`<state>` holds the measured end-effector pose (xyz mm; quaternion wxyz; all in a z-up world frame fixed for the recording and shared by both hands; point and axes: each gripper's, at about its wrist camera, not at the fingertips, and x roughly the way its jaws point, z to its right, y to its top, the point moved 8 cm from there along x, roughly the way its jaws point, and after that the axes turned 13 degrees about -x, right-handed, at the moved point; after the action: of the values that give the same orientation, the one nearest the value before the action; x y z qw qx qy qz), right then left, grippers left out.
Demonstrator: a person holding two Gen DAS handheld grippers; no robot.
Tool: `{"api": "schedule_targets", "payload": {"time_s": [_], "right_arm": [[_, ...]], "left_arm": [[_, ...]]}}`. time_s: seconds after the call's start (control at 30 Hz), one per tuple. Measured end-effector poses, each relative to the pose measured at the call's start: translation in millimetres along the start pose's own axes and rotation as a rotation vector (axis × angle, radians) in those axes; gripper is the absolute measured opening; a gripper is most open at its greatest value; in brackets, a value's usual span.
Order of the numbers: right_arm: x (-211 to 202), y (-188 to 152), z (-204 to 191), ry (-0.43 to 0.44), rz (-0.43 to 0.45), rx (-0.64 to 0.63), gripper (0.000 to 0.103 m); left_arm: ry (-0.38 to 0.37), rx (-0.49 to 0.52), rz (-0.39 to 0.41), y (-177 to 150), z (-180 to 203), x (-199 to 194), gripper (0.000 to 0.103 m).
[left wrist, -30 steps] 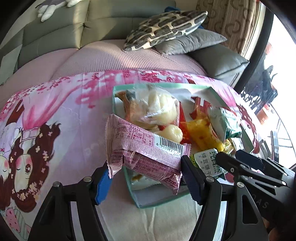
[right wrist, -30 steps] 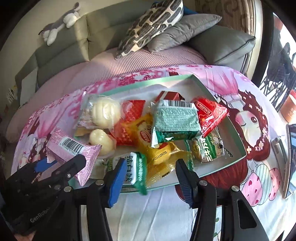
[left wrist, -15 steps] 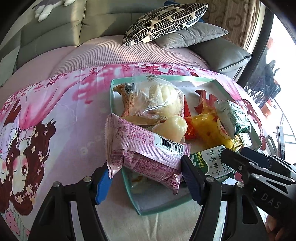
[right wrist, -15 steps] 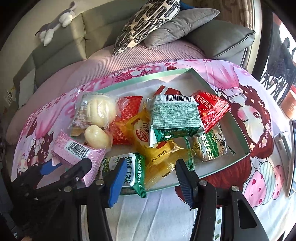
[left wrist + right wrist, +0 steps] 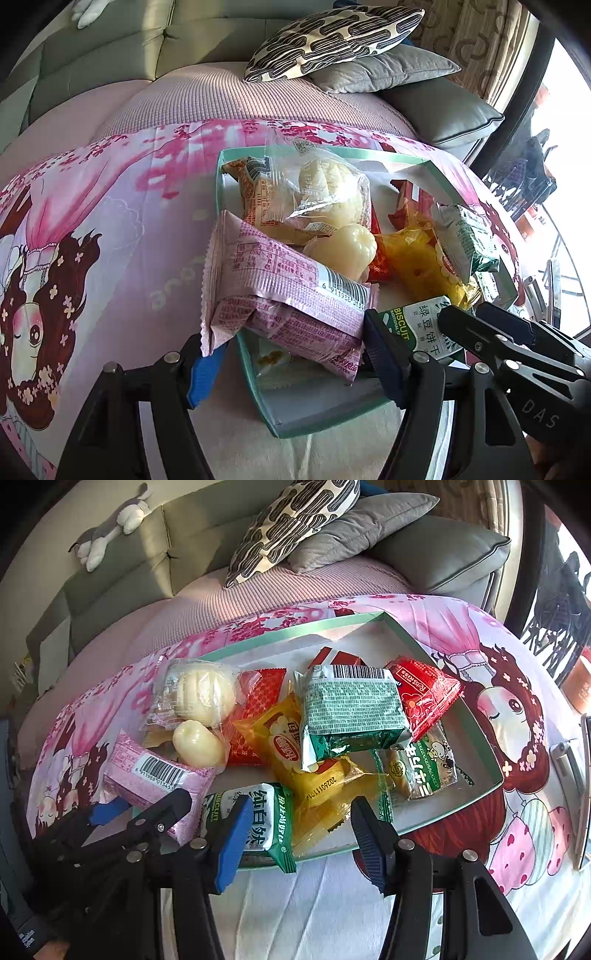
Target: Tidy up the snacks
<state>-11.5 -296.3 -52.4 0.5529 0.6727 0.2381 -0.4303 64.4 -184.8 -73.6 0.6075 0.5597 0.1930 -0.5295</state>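
Observation:
A teal-rimmed tray [image 5: 280, 635] lies on a pink cartoon cloth and holds several wrapped snacks. My left gripper [image 5: 293, 354] is shut on a pink snack pack [image 5: 280, 295], which hangs over the tray's near left corner; the same pack [image 5: 147, 771] shows in the right wrist view. My right gripper [image 5: 301, 836] hovers at the tray's near edge with its jaws opening. A green and white biscuit pack [image 5: 258, 819] lies partly between them beside the left pad, and the pads do not press on it. A yellow pack [image 5: 295, 753] and a green pack [image 5: 351, 709] lie further in.
A grey sofa [image 5: 122, 579] with a patterned cushion [image 5: 295, 520] and a grey cushion [image 5: 354, 528] stands behind the table. A plush toy [image 5: 110, 528] lies on the sofa back. A flat device [image 5: 585, 794] rests at the cloth's right edge.
The pink pack stays in my left gripper over the tray's corner. My right gripper's jaws stand slightly wider, and the green and white biscuit pack now shows more between them.

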Motion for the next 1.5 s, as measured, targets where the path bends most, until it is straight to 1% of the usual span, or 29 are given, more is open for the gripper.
{"api": "schedule_targets", "payload": {"time_s": [0.27, 0.33, 0.4, 0.43, 0.5, 0.67, 0.83, 0.9, 1.07, 1.13, 1.23, 1.3, 1.4, 1.5], "right_arm": [[0, -1, 3, -0.001, -0.002, 0.013, 0.067], [-1, 0, 5, -0.009, 0.0, 0.016, 0.067], [-3, 1, 8, -0.017, 0.007, 0.023, 0.067], [-4, 1, 9, -0.019, 0.011, 0.027, 0.067], [-6, 1, 10, -0.023, 0.015, 0.031, 0.067], [-7, 2, 10, -0.026, 0.022, 0.033, 0.067], [-8, 2, 13, -0.031, 0.023, 0.038, 0.067], [-8, 2, 11, -0.028, 0.021, 0.03, 0.067], [-6, 4, 0, -0.017, 0.02, 0.001, 0.067], [-5, 4, -3, -0.014, 0.021, -0.008, 0.067], [-5, 5, -6, -0.011, 0.022, -0.016, 0.067], [-5, 5, -7, -0.01, 0.022, -0.02, 0.067], [-3, 5, -9, -0.007, 0.018, -0.029, 0.067], [-3, 5, -11, -0.002, 0.02, -0.04, 0.073]], "left_arm": [[0.014, 0.003, -0.008, 2, -2, -4, 0.075], [0.007, 0.004, -0.003, 3, -1, -6, 0.076], [-0.002, 0.007, 0.006, 4, -1, -10, 0.082], [-0.008, 0.008, 0.006, 5, 0, -11, 0.083], [-0.023, 0.014, 0.006, 5, 3, -14, 0.084], [-0.027, 0.04, 0.011, 6, 8, -21, 0.084], [0.001, 0.039, 0.04, 13, -2, -33, 0.084], [0.019, 0.014, 0.064, 19, -13, -40, 0.084], [0.059, -0.04, 0.096, 27, -38, -49, 0.084], [0.084, -0.065, 0.107, 30, -48, -50, 0.086], [0.126, -0.108, 0.133, 35, -64, -53, 0.092], [0.157, -0.132, 0.157, 38, -75, -57, 0.093], [0.178, -0.144, 0.178, 41, -82, -60, 0.095], [0.21, -0.131, 0.189, 41, -86, -59, 0.096]]}}
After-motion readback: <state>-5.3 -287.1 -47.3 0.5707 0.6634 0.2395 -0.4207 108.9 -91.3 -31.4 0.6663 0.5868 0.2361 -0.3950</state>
